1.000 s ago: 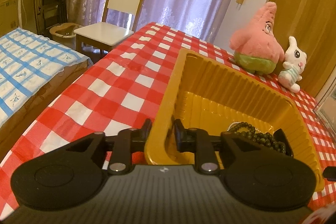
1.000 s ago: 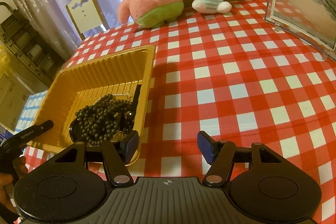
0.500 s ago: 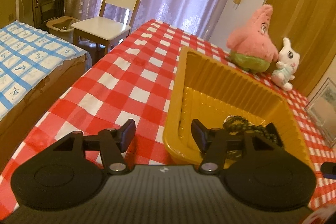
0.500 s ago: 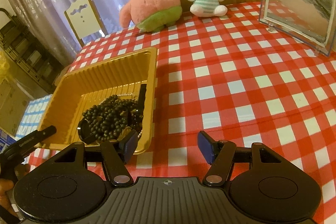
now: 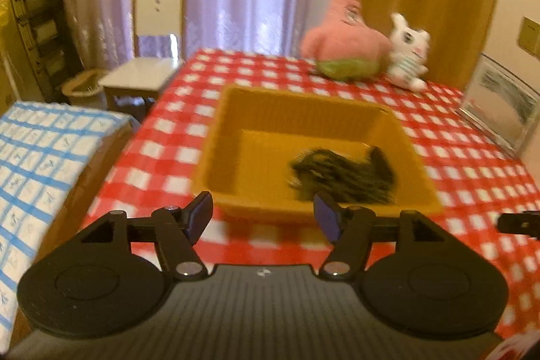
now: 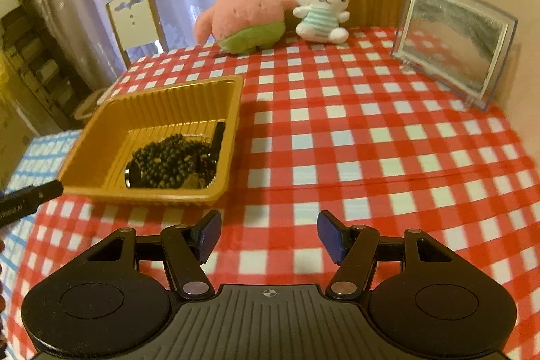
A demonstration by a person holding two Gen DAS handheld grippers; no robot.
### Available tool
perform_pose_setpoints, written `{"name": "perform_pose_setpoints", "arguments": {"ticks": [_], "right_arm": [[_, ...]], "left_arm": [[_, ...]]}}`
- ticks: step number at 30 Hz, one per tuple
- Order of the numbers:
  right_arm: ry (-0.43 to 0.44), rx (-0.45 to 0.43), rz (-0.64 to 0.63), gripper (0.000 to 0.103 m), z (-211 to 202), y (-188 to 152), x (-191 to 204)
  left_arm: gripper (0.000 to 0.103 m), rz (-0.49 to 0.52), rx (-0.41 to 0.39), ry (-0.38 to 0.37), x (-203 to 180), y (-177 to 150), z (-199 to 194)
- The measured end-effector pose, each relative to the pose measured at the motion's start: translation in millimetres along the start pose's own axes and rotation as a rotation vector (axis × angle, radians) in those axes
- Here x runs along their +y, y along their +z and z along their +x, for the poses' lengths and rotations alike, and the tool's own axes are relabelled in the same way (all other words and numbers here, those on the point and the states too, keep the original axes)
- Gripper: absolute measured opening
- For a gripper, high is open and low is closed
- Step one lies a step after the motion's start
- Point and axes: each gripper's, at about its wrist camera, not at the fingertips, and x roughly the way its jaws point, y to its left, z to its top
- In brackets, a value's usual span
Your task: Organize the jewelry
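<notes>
Checked tablecloth [image 6: 337, 137]; tangled dark beads [image 6: 168, 157]

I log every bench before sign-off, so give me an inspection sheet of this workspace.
Surface: table with red-and-white checked cloth.
Job's things: dark beaded jewelry piled in the gold tray; a black strap-like piece leans on the tray's right wall.
Clutter: pink star plush, white bunny plush, clear framed picture.
Grippers: left tool opening, nothing between its fingers; right tool open, empty.
Cables: nothing seen.
Surroundings: white chair, curtains, blue-checked bed.
</notes>
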Motion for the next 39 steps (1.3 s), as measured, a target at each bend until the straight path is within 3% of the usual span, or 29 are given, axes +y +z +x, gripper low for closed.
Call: {"name": "perform_pose_setpoints", "arguments": {"ticks": [7, 15, 26, 39], "right_arm": [[0.032, 0.060, 0.015, 0.063, -38, -15, -18], [0.087, 0.083, 0.045, 0.063, -86, -31, -37], [0.101, 0.100, 0.054, 0.063, -113, -54, -46], [0.105, 0.068, 0.030, 0.063, -123, -59, -39]], "left_arm": [[0.065, 0.023, 0.120, -0.065, -60, -13, -33], [0.065, 0.063, 0.162, -0.112, -106, -34, -78], [0.065, 0.147, 0.150, -0.140, -141, -51, -118], [0.065, 0.162, 0.126, -0.134, -141, -50, -129]]}}
